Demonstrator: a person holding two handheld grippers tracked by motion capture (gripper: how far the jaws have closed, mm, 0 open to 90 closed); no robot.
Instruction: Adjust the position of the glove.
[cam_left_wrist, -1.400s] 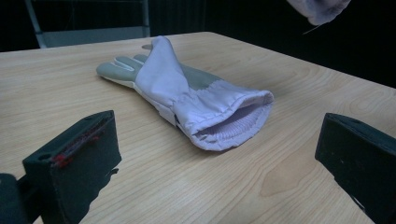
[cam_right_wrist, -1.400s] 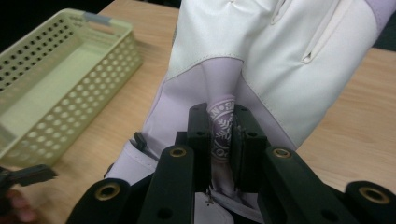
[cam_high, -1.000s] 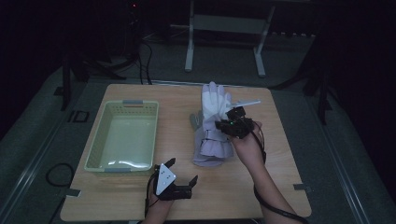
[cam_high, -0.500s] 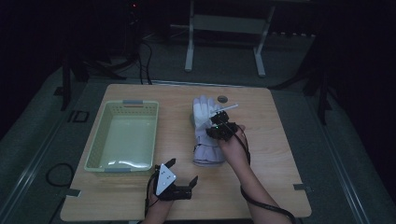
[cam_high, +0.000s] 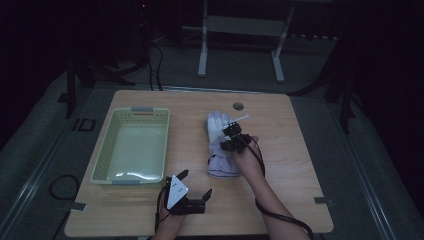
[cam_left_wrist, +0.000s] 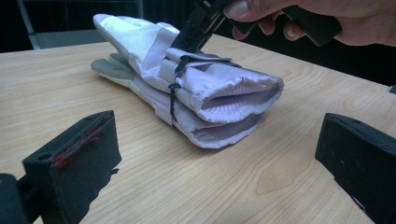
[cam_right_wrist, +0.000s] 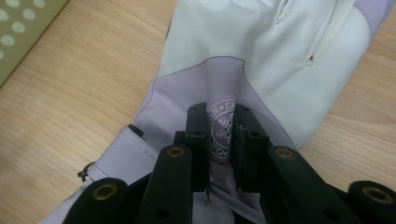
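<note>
A pair of white and lilac gloves (cam_high: 218, 150) (cam_left_wrist: 210, 88) (cam_right_wrist: 261, 42), tied together by a black cord, lies on the wooden table with its cuffs toward the person. My right gripper (cam_high: 231, 137) (cam_right_wrist: 223, 135) points down at the top glove and is shut on a raised fold of its fabric that bears a round logo. It also appears in the left gripper view (cam_left_wrist: 201, 28), held by a hand above the gloves. My left gripper (cam_high: 196, 182) (cam_left_wrist: 219, 158) rests near the table's front edge, open, with bare wood between its jaws and the cuffs a short way ahead.
A pale green plastic basket (cam_high: 150, 111) stands to the left of the gloves, with nothing inside. A small round grommet (cam_high: 238, 106) sits in the tabletop behind the gloves. A white metal frame (cam_high: 202, 50) stands on the floor beyond the table.
My right gripper has come down and a little nearer and to the left with the gloves in its grip; they now lie flat on the table. The left gripper has stayed put.
</note>
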